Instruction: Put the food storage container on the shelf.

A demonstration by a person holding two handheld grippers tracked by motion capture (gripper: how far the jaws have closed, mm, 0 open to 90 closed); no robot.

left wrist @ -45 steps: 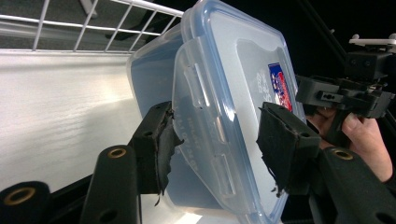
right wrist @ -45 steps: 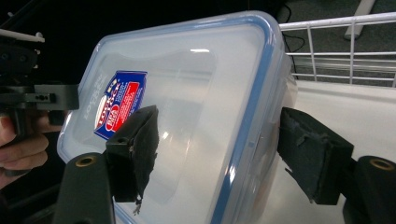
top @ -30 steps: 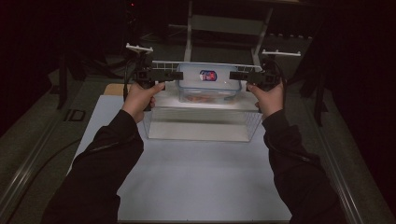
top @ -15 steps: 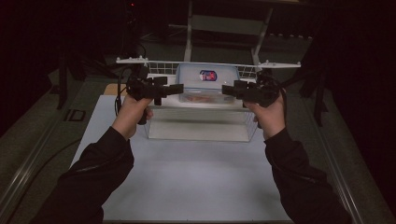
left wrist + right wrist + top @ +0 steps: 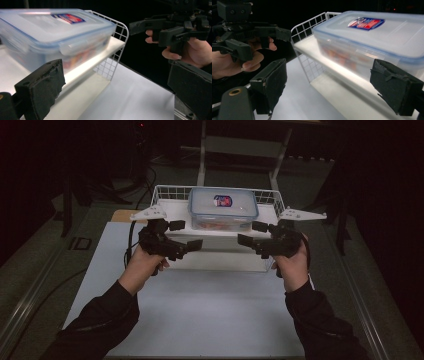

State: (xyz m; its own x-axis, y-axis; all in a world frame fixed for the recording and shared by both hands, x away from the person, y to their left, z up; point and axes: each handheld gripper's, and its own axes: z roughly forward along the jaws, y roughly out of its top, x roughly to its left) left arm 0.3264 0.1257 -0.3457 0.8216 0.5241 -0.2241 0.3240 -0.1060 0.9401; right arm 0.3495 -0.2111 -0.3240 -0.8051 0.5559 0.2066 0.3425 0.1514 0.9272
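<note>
High view: a clear lidded food container sits in a white wire basket at the table's far side, beyond and between the left gripper and right gripper, both spread and empty. Its reddish contents are blurred; the gripper views show its labelled lid close up.

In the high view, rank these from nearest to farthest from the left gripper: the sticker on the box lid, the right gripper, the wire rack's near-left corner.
1. Wire rack's near-left corner, just beyond the left gripper.
2. Sticker, on the lidded box, centre.
3. Right gripper, across the table; close to the sticker's rank.
</note>
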